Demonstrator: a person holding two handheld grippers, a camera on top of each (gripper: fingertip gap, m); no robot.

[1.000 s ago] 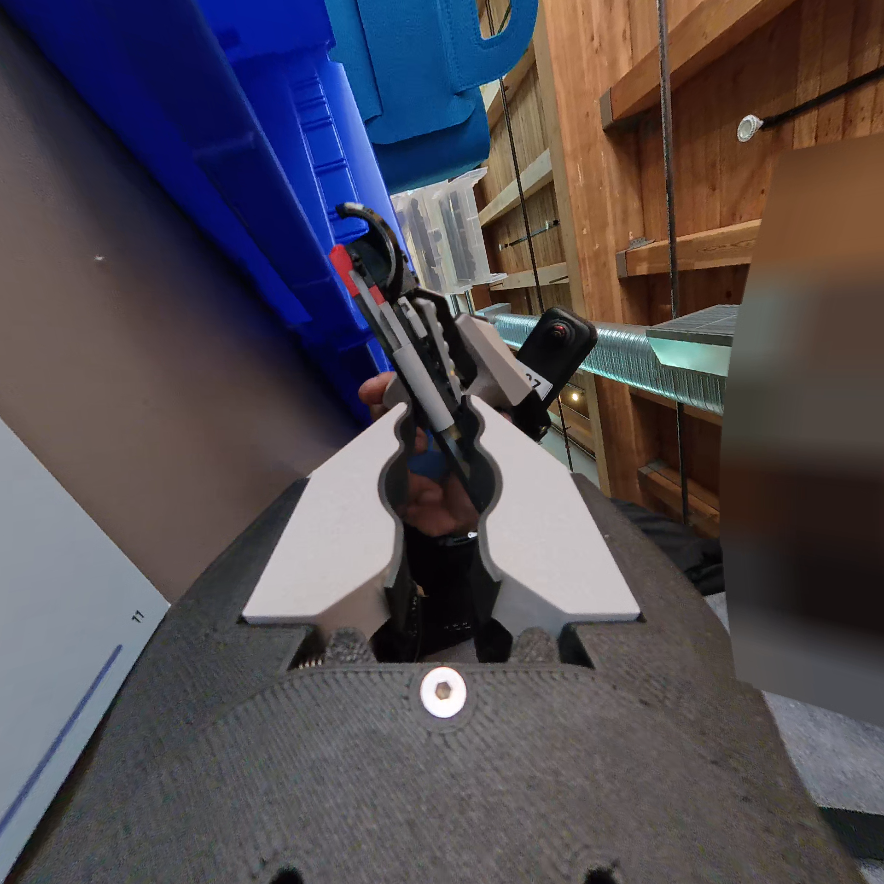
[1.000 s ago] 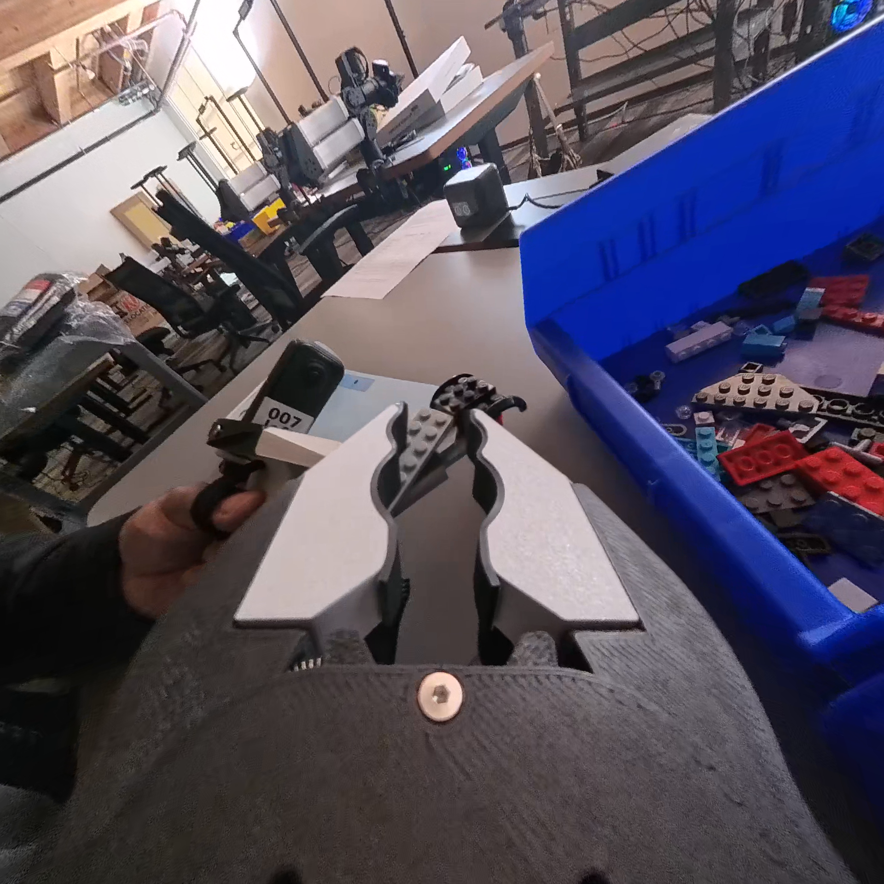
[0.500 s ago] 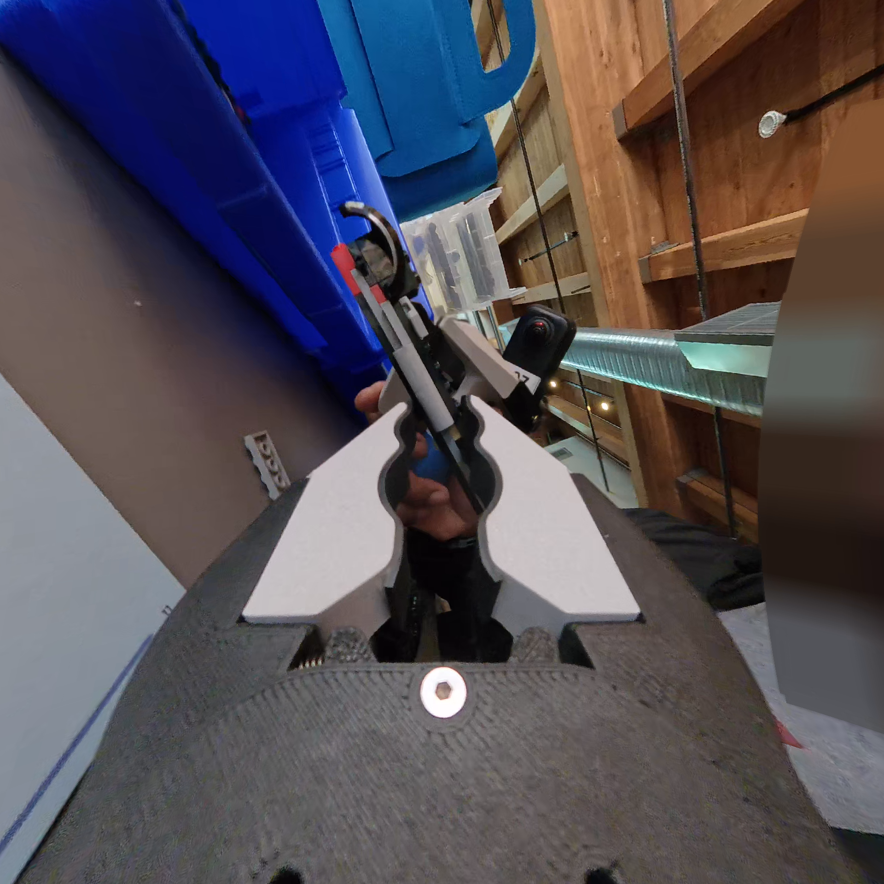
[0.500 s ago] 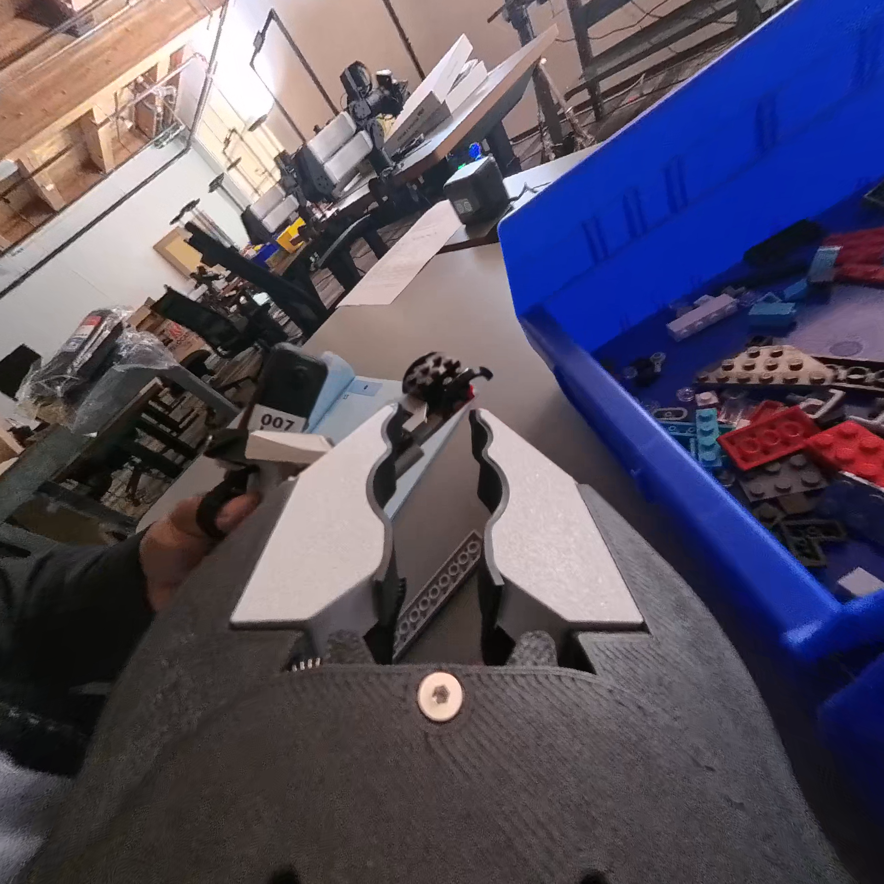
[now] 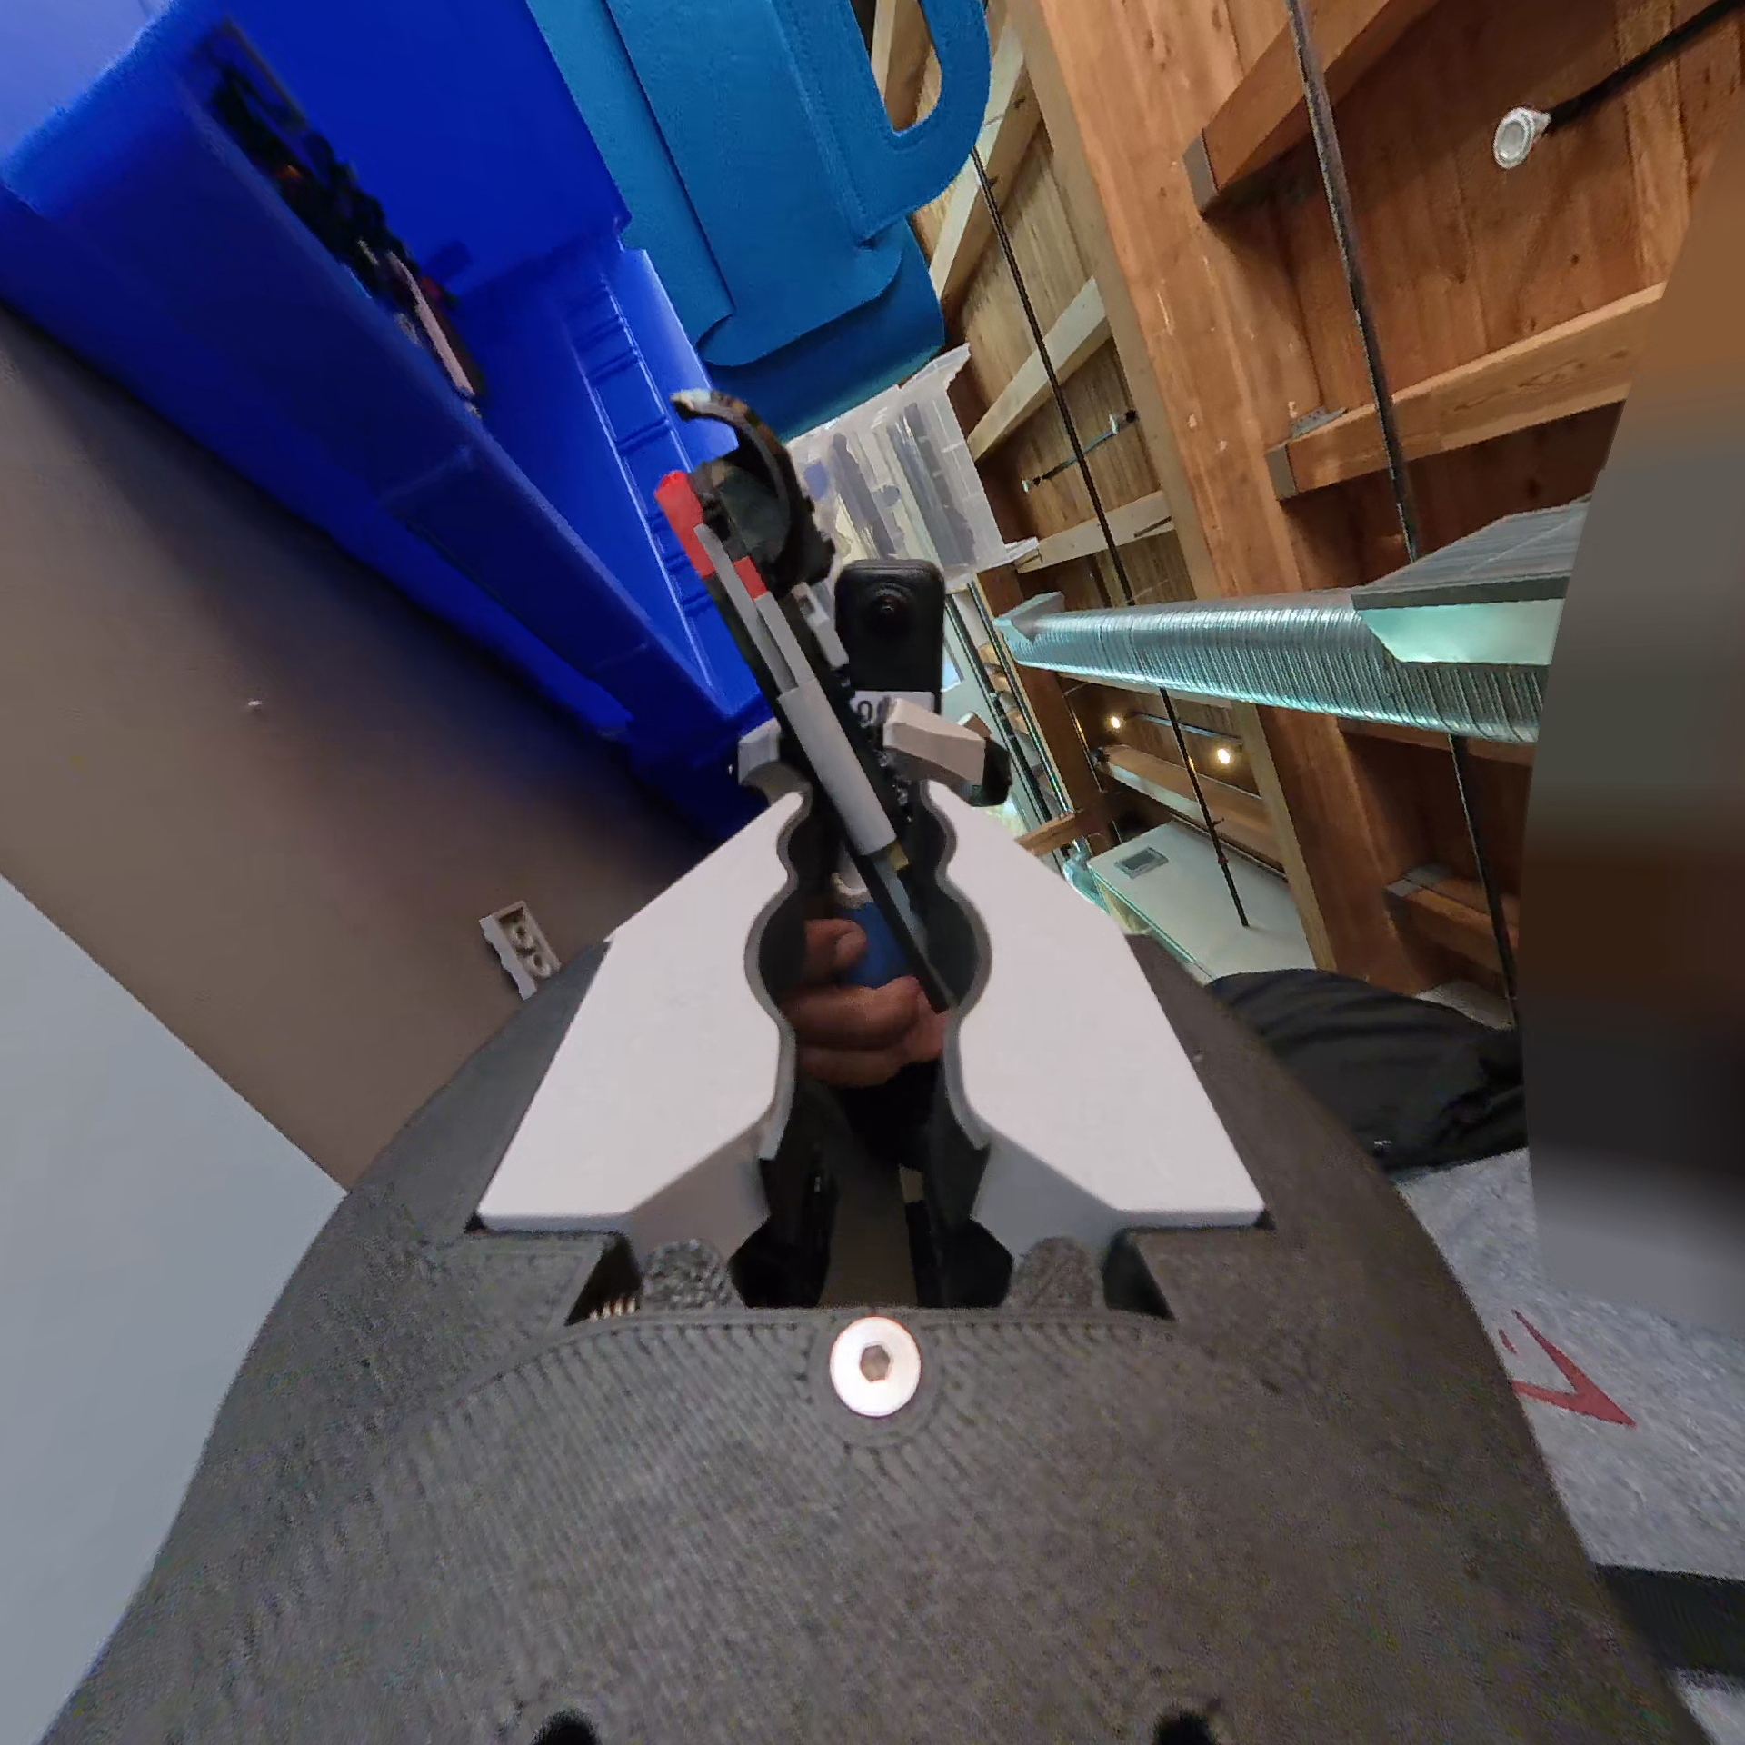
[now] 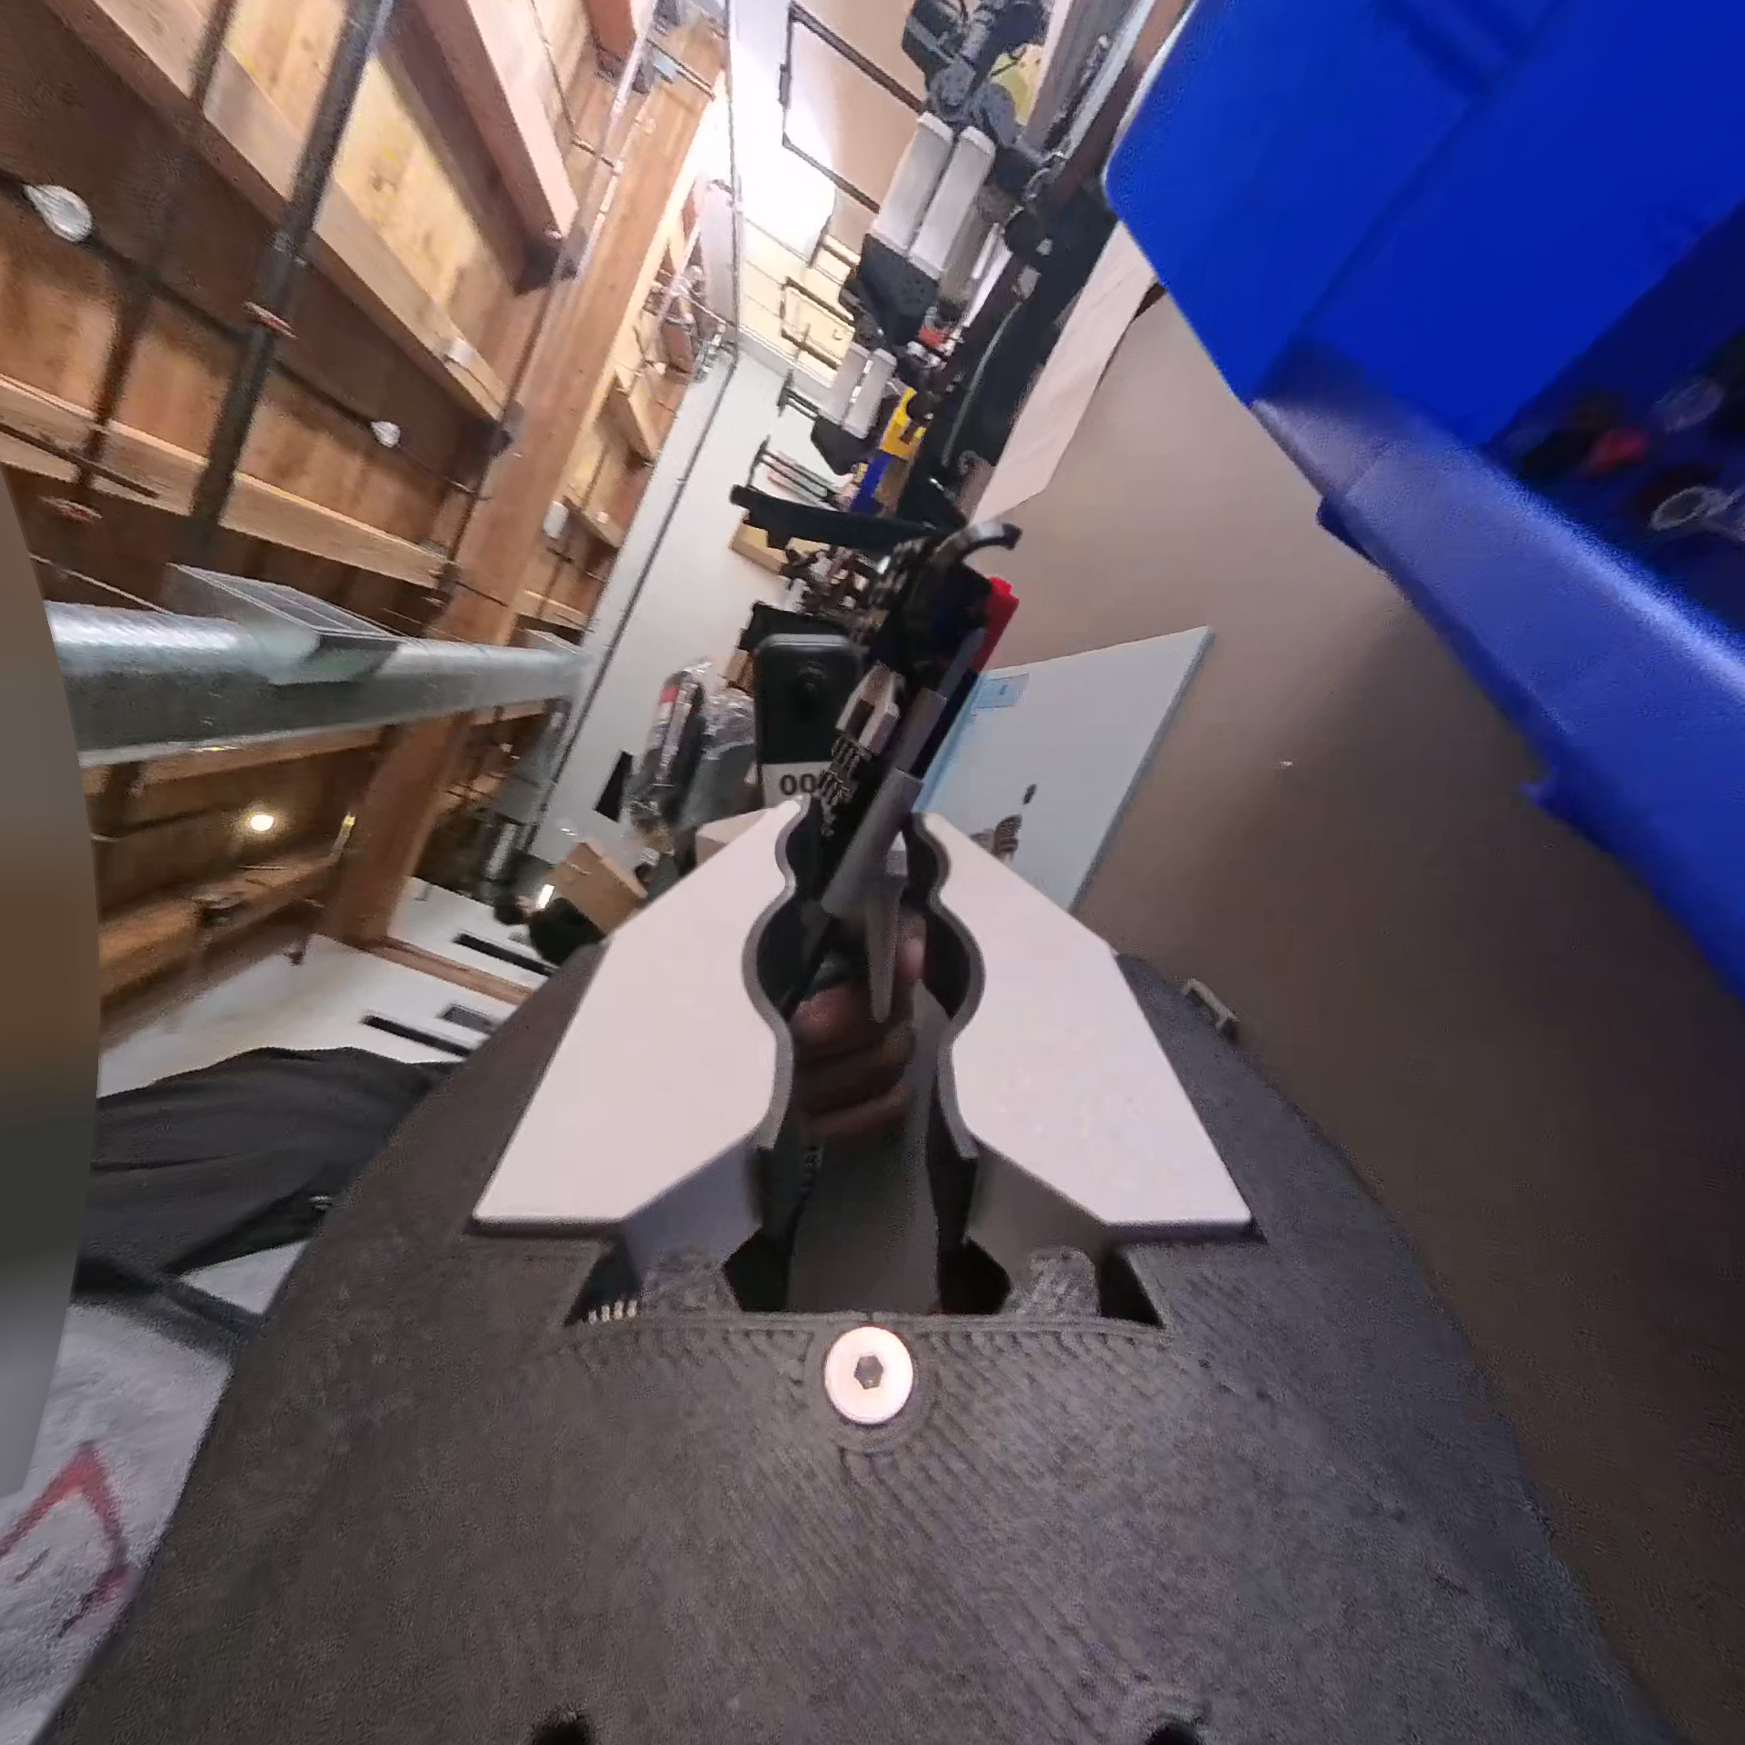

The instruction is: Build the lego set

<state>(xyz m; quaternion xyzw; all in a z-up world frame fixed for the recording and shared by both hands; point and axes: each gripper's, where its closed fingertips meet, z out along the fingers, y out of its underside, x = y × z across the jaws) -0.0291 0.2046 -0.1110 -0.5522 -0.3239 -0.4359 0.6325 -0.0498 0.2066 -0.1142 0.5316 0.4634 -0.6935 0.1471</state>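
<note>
A slim lego assembly (image 5: pixel 831 755) of black, white and red pieces with a curved black tip stands between both grippers, above the brown table (image 5: pixel 236 718). My left gripper (image 5: pixel 864 821) is shut on its lower end. My right gripper (image 6: pixel 857 821) faces the left one, its fingertips pressed against either side of the same assembly (image 6: pixel 935 642). In the left wrist view the right gripper (image 5: pixel 850 751) shows just behind the assembly. A small light grey plate (image 5: pixel 515 944) lies loose on the table.
A blue bin (image 5: pixel 330 312) of loose bricks stands on the table, also seen in the right wrist view (image 6: pixel 1511 236). A white instruction sheet (image 5: pixel 113 1180) lies near the grippers. Wooden shelving (image 5: pixel 1416 330) and a metal duct (image 5: pixel 1275 661) are behind. My two grippers' fingertips are within a few centimetres of each other.
The right gripper let a dark grey plate fall, swung round to face the left gripper and closed on the assembly. The left gripper kept hold and tilted a little.
</note>
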